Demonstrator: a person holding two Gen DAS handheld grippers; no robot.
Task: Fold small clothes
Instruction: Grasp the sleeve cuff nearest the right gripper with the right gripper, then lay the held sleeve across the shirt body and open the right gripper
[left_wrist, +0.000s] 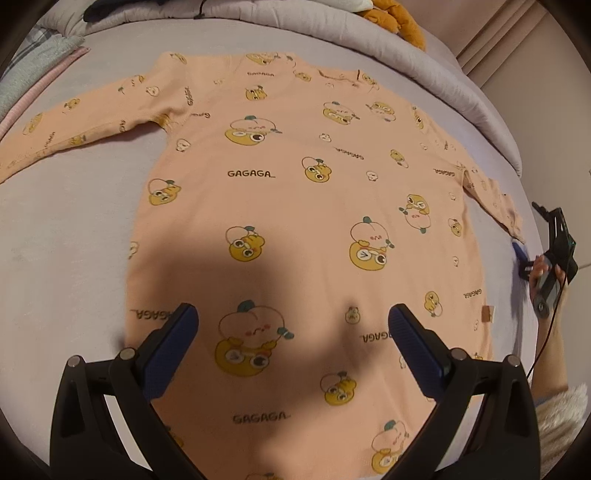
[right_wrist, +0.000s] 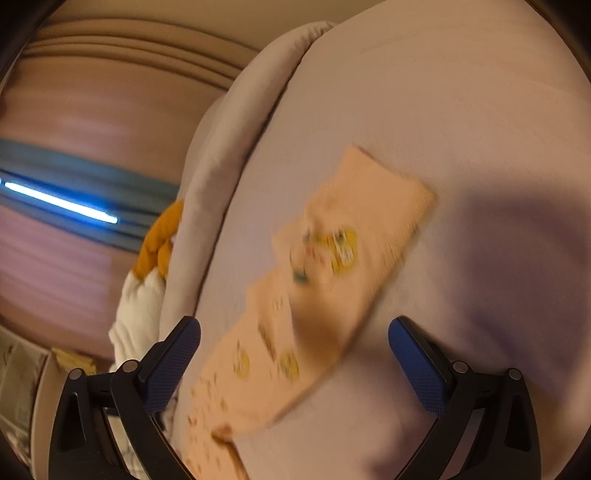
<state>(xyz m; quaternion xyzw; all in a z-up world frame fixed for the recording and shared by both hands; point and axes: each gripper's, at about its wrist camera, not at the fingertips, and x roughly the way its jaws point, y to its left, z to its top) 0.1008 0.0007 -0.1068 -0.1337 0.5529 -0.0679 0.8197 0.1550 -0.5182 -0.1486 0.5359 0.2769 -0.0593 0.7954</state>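
- Shirt (left_wrist: 295, 221) is lying flat on the bed (left_wrist: 66, 229), one sleeve (right_wrist: 332, 266) reaching toward 3 o'clock.
- Left gripper (left_wrist: 293, 325) is hovering, fingers spread, empty.
- Right gripper (right_wrist: 294, 332) is gaping over that blurred sleeve, probably not touching.

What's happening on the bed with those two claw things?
A person is starting to fold a small peach long-sleeved shirt that lies flat on the bed, both sleeves spread out. The left gripper hovers open over the shirt's lower half. The right gripper, also open, hangs over the right sleeve. Nothing is gripped or folded yet.
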